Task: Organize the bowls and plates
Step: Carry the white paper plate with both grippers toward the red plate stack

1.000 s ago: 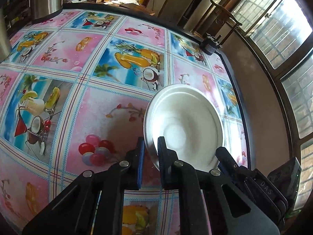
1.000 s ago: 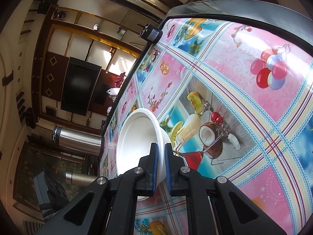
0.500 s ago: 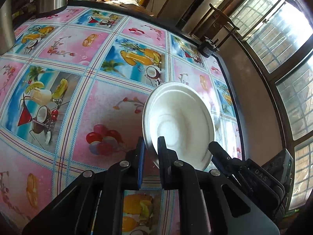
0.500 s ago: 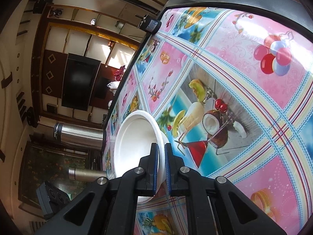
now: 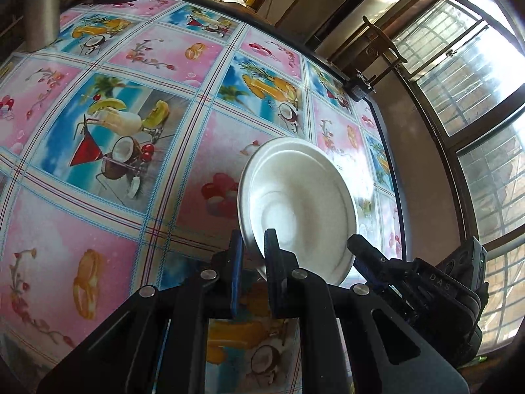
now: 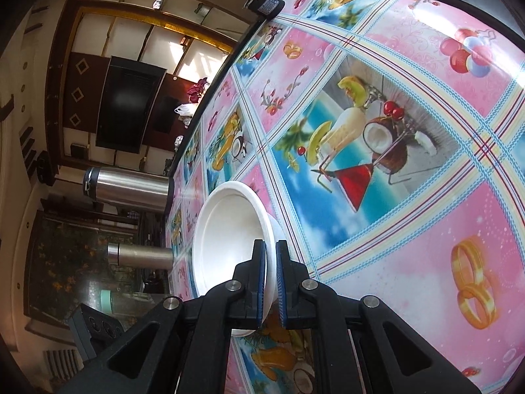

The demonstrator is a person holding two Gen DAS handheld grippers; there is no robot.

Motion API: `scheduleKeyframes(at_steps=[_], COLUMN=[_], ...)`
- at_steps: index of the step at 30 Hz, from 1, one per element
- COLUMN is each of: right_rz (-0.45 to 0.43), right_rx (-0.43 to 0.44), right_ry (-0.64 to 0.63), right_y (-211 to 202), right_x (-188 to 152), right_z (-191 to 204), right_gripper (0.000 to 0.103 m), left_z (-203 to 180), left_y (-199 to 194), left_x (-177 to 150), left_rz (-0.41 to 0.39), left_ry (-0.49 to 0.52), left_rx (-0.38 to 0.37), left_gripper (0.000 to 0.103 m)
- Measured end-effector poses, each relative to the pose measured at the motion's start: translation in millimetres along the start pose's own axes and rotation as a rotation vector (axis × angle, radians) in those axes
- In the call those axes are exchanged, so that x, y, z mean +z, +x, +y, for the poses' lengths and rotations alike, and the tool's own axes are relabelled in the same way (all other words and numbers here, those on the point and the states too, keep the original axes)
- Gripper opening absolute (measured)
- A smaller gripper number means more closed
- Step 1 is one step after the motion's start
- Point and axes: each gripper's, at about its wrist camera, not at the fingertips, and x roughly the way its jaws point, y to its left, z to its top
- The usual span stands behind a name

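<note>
covered edge to edge by a glossy tablecloth (image 5: 108, 197) of pink and blue squares printed with cocktails, coconuts, balloons and rings: a dark-rimmed table (image 5: 388, 151) running off toward a barred window (image 5: 466, 75) at the far right in the left wrist view. standing at the far left edge, two steel flasks: the larger steel flask (image 6: 131, 185) with a black collar, the smaller steel flask (image 6: 141, 256) nearer, both closed, contents not visible. clamped on the far table edge, a small black device (image 6: 265, 1).

held up over the cloth, tilted, clear of the surface as far as can be told: a white plate (image 5: 302, 207), shallow, with a faint centre ring, nothing in it. gripped at its near rim by the left gripper (image 5: 252, 246), jaws set narrowly apart, the rim passing between the blue-faced pads. just right of the plate, a second black gripper body (image 5: 426, 282) marked "das", fingertips reaching to the plate's lower right edge.

in the right wrist view, a white bowl (image 6: 226, 239), seen side-on with its opening turned left, empty, its foot toward the cloth. pinched at the near rim by the right gripper (image 6: 269, 259), jaws almost closed, only the thin bowl wall between the blue pads. whether bowl touches cloth: cannot tell.
</note>
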Motion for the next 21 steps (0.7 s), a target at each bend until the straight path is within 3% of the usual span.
scheduleKeyframes(at_steps=[13,21], right_rz=[0.034,-0.044], right_rx=[-0.040,-0.045], right_ry=[-0.130,-0.188], right_y=[0,-21], right_x=[-57,-94], right_z=[19,15], right_gripper=[0.007,0.007], left_z=[32,47], left_y=[-40,-77], left_x=[-30,-55], left_rz=[-0.042,-0.148], left_ry=[0.048,0.117], left_rx=[0.048,0.125], left_gripper=[0.010,0.010])
